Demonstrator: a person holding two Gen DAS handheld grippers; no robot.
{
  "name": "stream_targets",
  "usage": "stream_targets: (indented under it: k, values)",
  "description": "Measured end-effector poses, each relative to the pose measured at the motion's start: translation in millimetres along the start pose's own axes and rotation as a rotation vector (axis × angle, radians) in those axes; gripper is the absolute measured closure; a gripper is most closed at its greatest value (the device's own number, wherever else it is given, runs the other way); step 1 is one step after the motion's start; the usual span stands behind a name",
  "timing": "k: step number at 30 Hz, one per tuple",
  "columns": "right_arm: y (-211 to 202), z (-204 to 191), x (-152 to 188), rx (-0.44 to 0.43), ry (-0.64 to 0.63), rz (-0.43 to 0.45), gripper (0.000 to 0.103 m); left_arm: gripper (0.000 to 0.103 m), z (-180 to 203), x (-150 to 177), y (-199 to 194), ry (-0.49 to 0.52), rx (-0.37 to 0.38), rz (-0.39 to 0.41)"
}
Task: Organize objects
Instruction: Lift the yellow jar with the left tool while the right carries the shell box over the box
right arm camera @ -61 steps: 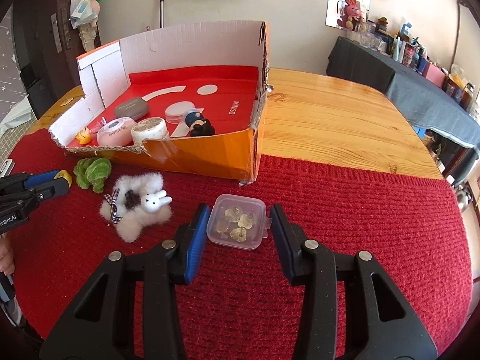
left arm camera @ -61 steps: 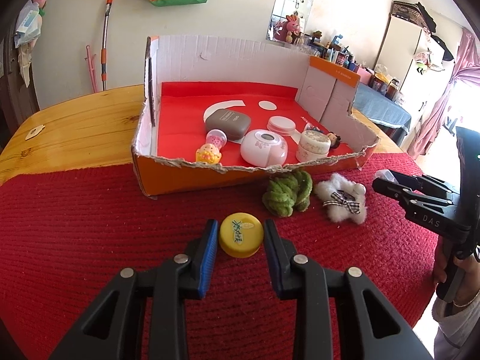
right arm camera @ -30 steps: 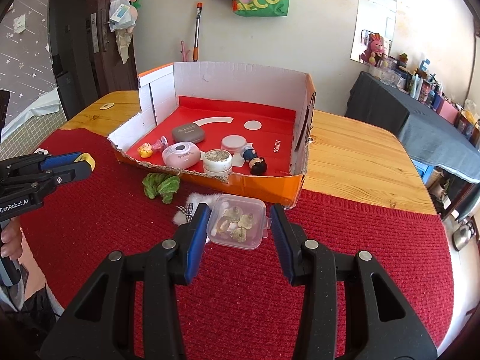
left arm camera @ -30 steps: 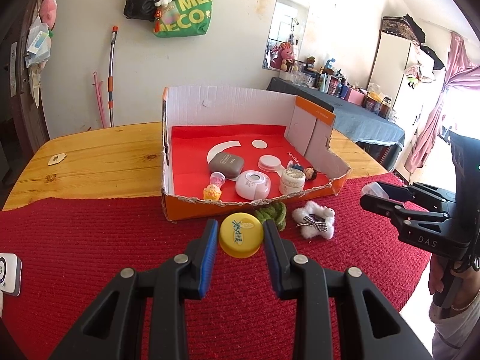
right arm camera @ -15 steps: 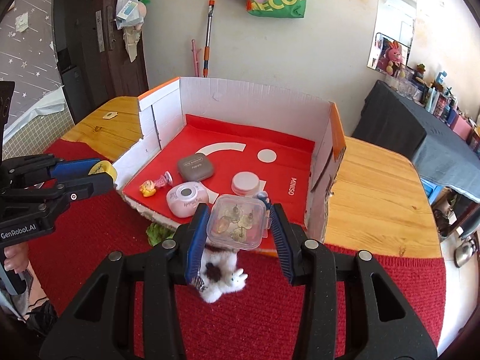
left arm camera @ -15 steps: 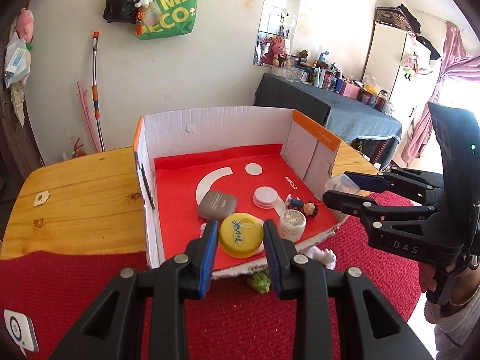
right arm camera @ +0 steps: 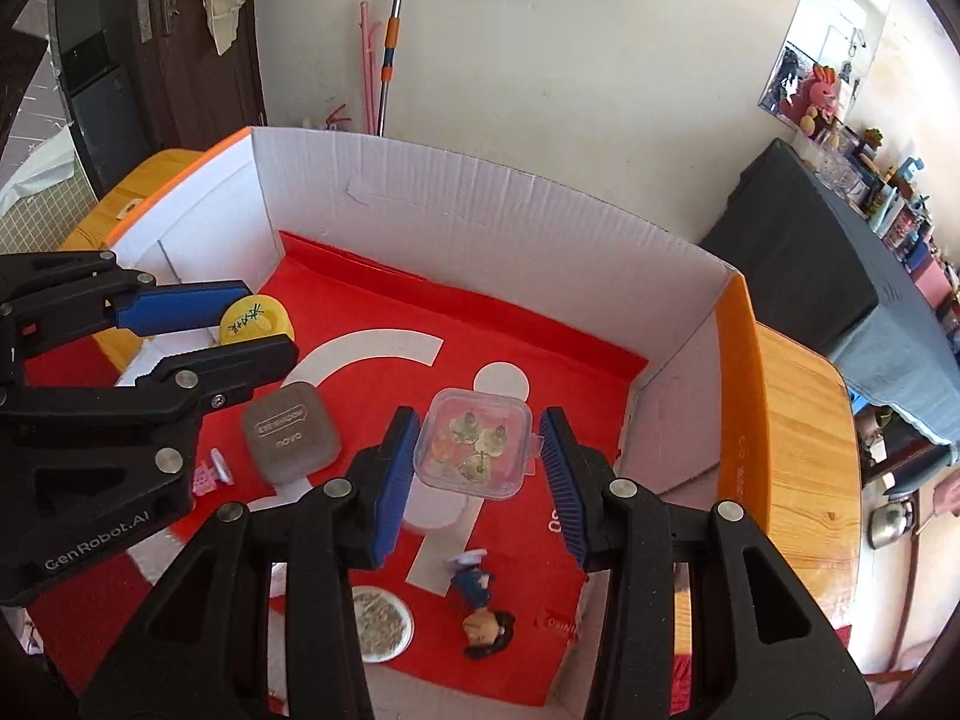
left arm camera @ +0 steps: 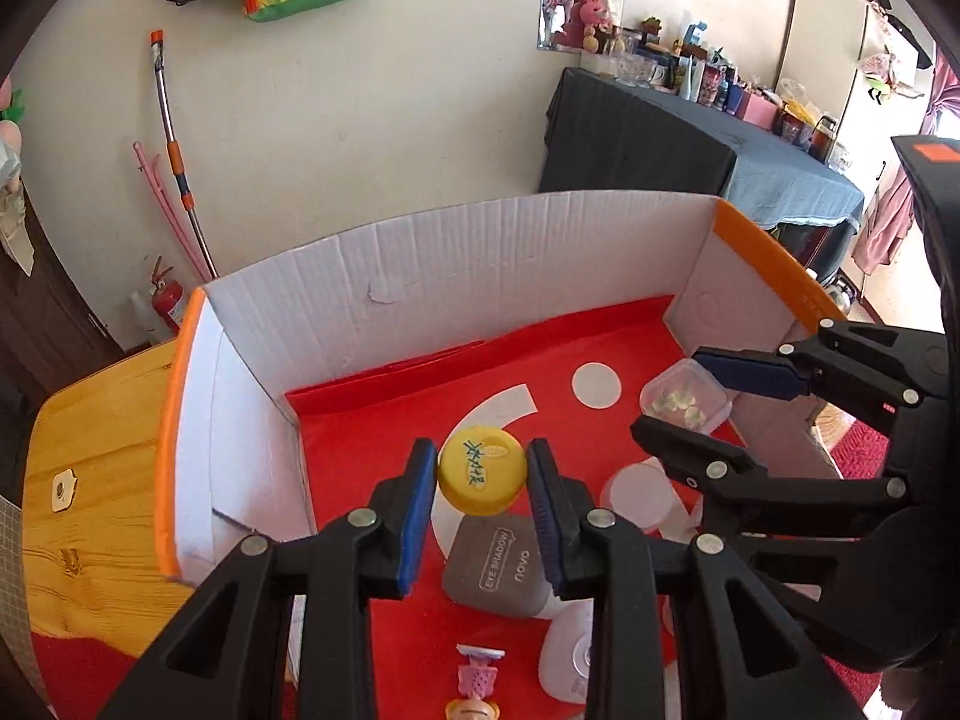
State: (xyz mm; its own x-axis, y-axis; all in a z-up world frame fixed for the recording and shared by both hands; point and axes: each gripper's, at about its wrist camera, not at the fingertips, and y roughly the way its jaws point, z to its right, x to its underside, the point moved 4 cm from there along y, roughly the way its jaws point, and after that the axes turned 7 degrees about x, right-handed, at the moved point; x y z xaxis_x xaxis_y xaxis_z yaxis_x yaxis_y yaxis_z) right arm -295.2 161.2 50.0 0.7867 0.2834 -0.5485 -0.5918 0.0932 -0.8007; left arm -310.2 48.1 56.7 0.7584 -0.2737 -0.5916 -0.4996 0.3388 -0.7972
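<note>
Left hand-held gripper (left arm camera: pixel 480 480): closed on the yellow round lid (left arm camera: pixel 482 476) at two opposite rim points, so the disc rides flat, printed face up.
Right hand-held gripper (right arm camera: pixel 477 450): clamped across the clear plastic case (right arm camera: pixel 474 450), kept roughly level; the small metal pieces inside lie loose on its floor.
Where both loads are: in the air over the cardboard box (left arm camera: pixel 456 252), above its red floor and clear of it, side by side without touching.
Why held high: probably to pass over the box walls and the things already inside.
Beneath the left load: the grey eyeshadow compact (left arm camera: pixel 501 564) lies just nearer the camera, so open red floor beyond it looks the likelier spot.
Beneath the right load: a white round pad and a small doll (right arm camera: pixel 480 618) lie close by; the floor toward the back wall is freer.
Step in hand: judged as carrying both items in for release.
Bench (left arm camera: pixel 90 480): bare wood shows left of the box.
</note>
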Motion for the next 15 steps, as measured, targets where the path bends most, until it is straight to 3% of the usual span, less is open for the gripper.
stream_targets:
  k: [6, 15]
  values:
    - [38, -2, -4, 0.014, -0.016, -0.080, 0.063, 0.071, -16, -3, 33, -0.047, 0.001, -0.073]
    - [68, 12, -7, 0.019, 0.003, -0.176, 0.063, 0.071, -20, -7, 52, -0.048, -0.013, -0.119]
